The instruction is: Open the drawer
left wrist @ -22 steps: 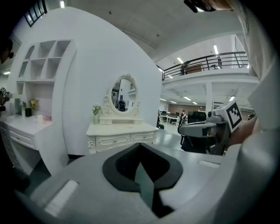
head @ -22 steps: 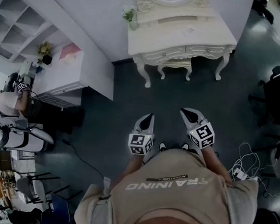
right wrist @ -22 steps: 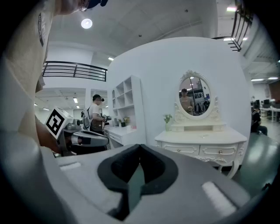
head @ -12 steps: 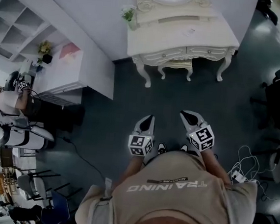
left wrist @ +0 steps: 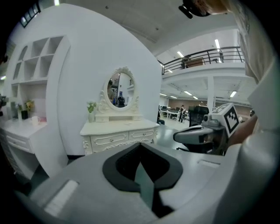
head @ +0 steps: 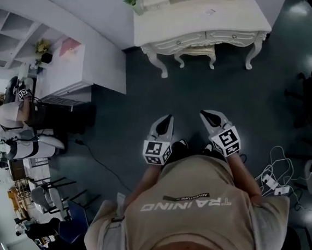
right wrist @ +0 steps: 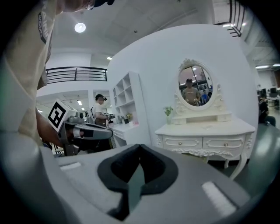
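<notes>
My left gripper [head: 167, 120] and right gripper [head: 207, 117] both clenched on nothing, well apart from cream carved dressing table [head: 243, 20], its drawers [right wrist: 183, 142] flush shut, small round knobs

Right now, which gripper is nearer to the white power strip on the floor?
Right. The right gripper is held just up-left of the power strip in the head view; the left gripper is farther left, past the right one.

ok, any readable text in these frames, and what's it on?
"TRAINING": upside down in the head view, on the person's shirt.
Smaller line above it on the shirt: too small to read.
Left marker cube and right marker cube: square patterns only, no words.
Nothing else is legible.
</notes>
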Demonstrator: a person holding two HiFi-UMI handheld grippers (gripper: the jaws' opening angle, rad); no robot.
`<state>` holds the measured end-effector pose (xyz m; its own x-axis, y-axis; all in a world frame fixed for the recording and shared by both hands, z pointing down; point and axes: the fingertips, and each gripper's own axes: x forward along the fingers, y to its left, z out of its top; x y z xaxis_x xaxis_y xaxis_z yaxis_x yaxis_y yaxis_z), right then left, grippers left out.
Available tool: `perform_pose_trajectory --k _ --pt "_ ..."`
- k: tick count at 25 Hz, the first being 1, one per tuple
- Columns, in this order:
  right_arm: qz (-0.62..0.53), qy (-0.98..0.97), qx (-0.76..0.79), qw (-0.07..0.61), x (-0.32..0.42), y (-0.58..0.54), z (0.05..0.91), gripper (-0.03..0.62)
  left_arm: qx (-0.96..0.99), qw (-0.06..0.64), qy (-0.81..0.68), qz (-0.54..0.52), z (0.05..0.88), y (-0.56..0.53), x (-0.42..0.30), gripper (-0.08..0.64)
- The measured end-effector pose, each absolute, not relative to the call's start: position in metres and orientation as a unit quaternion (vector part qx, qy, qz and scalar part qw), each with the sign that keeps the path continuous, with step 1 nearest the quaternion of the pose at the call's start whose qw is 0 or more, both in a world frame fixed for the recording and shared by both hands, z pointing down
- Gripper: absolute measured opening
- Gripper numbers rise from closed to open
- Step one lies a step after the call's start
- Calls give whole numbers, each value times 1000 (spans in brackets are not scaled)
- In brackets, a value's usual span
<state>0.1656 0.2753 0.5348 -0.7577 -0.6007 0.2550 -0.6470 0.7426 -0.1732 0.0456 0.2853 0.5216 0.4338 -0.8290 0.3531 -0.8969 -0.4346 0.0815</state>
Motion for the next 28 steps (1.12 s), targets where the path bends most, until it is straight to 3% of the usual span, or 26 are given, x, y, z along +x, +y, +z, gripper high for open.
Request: perform_pose_trajectory --k 14,28 --pt "118 -900 394 146 118 204 527 3 863 116 -479 110 530 176 -36 8" --pt "123 -886 417 158 48 84 533 3 870 146 -458 108 561 80 -102 8"
